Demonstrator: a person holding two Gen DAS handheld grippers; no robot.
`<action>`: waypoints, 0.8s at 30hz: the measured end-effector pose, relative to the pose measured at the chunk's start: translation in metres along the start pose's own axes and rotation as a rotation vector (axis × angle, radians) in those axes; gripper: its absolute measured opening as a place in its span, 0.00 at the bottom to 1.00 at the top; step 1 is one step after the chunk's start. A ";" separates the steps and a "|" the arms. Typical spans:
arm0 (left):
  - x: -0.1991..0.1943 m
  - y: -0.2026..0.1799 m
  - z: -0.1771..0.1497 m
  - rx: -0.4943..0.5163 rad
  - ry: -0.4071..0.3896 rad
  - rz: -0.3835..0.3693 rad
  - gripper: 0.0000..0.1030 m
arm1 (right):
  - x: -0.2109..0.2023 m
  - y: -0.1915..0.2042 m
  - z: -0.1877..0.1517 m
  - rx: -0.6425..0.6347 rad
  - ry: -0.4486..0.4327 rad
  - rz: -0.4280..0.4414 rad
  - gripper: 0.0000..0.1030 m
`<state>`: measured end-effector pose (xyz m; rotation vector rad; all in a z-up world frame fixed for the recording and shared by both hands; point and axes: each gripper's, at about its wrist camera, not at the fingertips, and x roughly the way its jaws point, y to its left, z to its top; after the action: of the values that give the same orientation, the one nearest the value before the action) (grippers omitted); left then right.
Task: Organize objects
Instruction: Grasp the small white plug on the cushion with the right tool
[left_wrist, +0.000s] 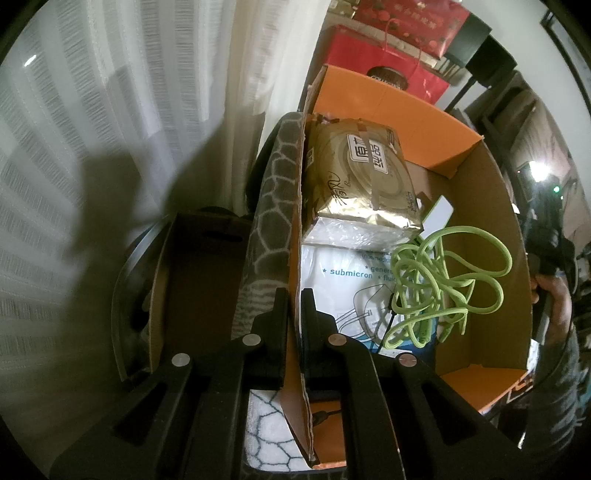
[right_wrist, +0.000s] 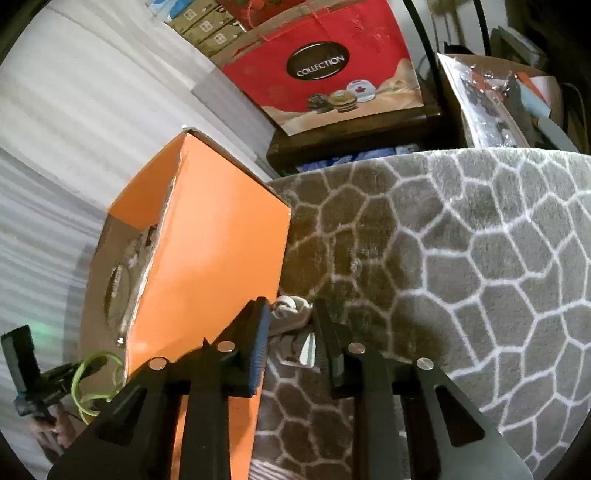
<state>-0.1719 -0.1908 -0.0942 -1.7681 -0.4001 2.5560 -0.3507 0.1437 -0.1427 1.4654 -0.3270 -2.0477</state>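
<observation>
An orange cardboard box (left_wrist: 417, 114) stands on a grey patterned rug (right_wrist: 461, 266). My left gripper (left_wrist: 294, 314) is shut on the box's left wall (left_wrist: 297, 229). Inside the box lie a gold tissue pack (left_wrist: 364, 177), a white mask package (left_wrist: 340, 280) and a tangled green cable (left_wrist: 443, 284). In the right wrist view the box (right_wrist: 214, 251) shows from outside. My right gripper (right_wrist: 290, 321) is open around a small white object (right_wrist: 291, 314) on the rug beside the box. What this object is cannot be told.
White curtains (left_wrist: 110, 147) hang to the left. A red gift bag (right_wrist: 325, 70) stands on a dark low table (right_wrist: 354, 136) behind the rug. A box of clutter (right_wrist: 495, 88) is at the far right. A brown cardboard piece (left_wrist: 195, 280) lies left of the box.
</observation>
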 end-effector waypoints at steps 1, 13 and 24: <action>0.000 0.000 0.000 -0.001 0.000 -0.001 0.05 | 0.000 0.001 0.000 -0.006 -0.003 -0.004 0.22; 0.001 -0.001 -0.001 -0.005 0.000 -0.006 0.05 | -0.029 0.003 -0.001 -0.018 -0.044 -0.026 0.15; 0.002 -0.001 -0.002 -0.008 0.000 -0.004 0.05 | -0.082 0.029 0.001 -0.063 -0.103 -0.007 0.15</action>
<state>-0.1709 -0.1887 -0.0968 -1.7682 -0.4147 2.5549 -0.3244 0.1693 -0.0644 1.3285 -0.2967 -2.1247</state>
